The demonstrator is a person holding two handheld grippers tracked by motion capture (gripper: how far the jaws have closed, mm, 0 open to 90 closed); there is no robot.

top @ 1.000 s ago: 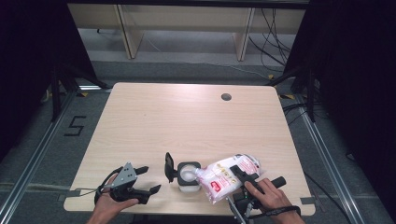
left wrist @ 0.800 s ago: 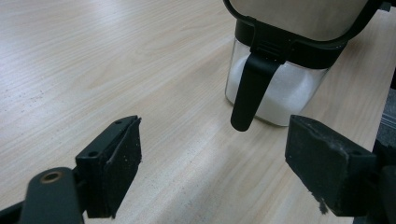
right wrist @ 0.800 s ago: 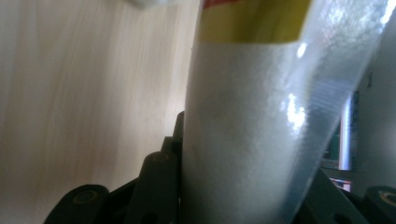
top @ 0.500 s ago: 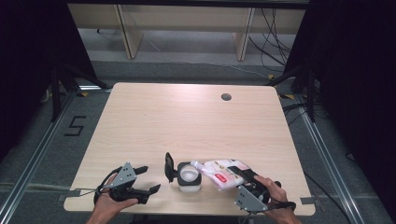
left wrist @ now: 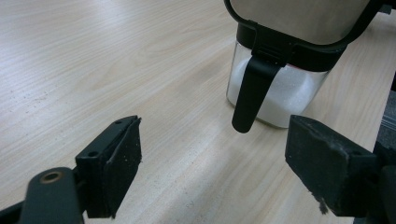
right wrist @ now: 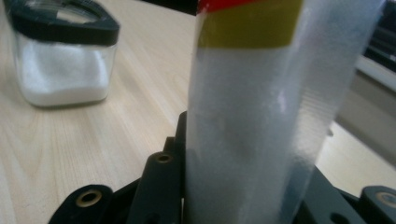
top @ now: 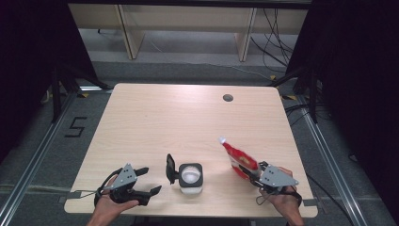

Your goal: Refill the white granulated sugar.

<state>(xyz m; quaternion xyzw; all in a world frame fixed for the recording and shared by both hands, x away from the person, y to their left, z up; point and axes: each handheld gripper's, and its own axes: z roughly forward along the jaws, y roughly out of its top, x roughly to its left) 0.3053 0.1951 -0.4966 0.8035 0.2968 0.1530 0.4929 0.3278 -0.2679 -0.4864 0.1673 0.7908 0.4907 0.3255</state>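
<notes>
Pale wood grain is running across the table (top: 188,122), which is carrying a square glass jar (top: 191,178) near its front edge, lid (top: 170,168) swung open and standing at the jar's left side. White granules are filling the lower part of the jar. A second ago the red-and-white bag (top: 237,157) was lying flat just right of the jar; now the right gripper (top: 256,175) is holding it lifted off the table and tilted, its top corner pointing up and away from the person. Its jaws are clamping the bag's clear lower part, as the right gripper view is showing, and they have just been closing a little further on it. That suggests the person is readying the bag for pouring into the jar, though it is now hanging well to the jar's right. The left gripper (top: 141,181) is waiting at the front left, jaws apart and holding nothing, pointing toward the jar's hinged lid.
</notes>
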